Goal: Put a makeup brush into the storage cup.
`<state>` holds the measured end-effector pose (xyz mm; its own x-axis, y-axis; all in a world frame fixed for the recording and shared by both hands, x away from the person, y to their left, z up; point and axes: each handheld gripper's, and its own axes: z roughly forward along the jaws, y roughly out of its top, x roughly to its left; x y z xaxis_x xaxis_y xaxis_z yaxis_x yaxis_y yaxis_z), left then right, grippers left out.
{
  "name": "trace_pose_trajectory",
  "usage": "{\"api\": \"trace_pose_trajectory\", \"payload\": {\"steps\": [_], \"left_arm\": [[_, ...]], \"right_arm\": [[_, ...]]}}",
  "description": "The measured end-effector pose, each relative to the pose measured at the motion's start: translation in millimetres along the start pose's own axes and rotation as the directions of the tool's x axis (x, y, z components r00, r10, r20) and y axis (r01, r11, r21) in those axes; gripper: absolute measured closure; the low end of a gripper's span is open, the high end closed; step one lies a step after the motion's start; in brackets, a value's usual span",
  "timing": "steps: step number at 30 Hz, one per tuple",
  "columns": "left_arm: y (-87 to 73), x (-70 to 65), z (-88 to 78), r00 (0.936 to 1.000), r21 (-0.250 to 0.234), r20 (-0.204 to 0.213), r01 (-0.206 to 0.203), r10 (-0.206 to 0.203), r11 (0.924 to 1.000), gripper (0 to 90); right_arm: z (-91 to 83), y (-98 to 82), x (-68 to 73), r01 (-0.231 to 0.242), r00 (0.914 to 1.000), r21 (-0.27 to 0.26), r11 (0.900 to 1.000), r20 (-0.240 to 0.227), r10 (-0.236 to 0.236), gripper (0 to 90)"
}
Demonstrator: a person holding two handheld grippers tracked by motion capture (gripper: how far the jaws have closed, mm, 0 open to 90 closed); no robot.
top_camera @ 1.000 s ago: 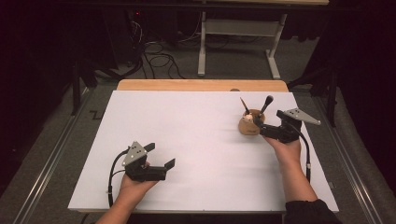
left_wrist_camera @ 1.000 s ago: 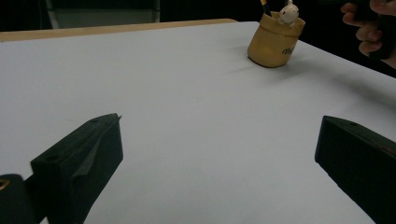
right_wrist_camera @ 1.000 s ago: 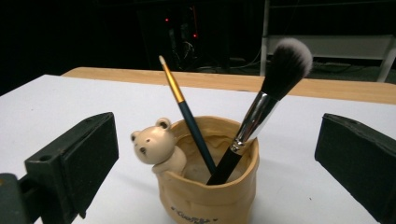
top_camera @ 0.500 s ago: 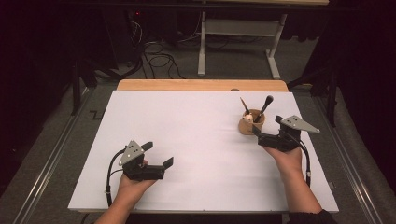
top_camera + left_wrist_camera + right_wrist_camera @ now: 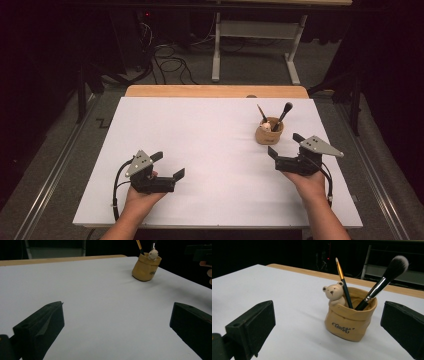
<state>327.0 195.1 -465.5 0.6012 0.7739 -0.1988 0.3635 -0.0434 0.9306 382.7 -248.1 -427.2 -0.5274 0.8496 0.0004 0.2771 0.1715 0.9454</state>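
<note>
The pot (image 5: pixel 269 132) stands upright on the white tabletop (image 5: pixel 200 150), toward its far right, just ahead of the right claw (image 5: pixel 283 147). It looks like a small glazed ceramic piece shaped as a slumped sack, with a little bear (image 5: pixel 333 294) peeking over its rim. It is probably rigid, fairly light, smooth enough to slip, and likely to chip if knocked over. The safest hold would seem to be across the bulging lower body, below the folded rim and away from the bear.

Two brushes stand in it. The thin brush (image 5: pixel 343 282) has a gold ferrule and leans slightly left in the right gripper view, tip upward. The makeup brush (image 5: pixel 382 281) has a soft pale head and leans up and to the right; its long axis runs from the pot's mouth out toward the far right. Either should lift out easily by the stiff handle, not the bristles.

The right claw is spread wide and holds nothing, the pot framed between its jaws. The left claw (image 5: pixel 167 165) is also spread and empty, resting low near the tabletop's front left, well apart from the pot.
</note>
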Motion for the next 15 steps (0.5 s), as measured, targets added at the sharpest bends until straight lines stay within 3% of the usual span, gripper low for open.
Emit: {"api": "trace_pose_trajectory", "payload": {"steps": [15], "left_arm": [[0.0, 0.8, -7.7, 1.0000, -0.004, -0.002, -0.001, 0.001, 1.0000, 0.1]], "right_arm": [[-17.8, -15.0, 18.2, 0.007, 0.9993, -0.002, 1.000, -0.037, -0.007, 0.3]]}}
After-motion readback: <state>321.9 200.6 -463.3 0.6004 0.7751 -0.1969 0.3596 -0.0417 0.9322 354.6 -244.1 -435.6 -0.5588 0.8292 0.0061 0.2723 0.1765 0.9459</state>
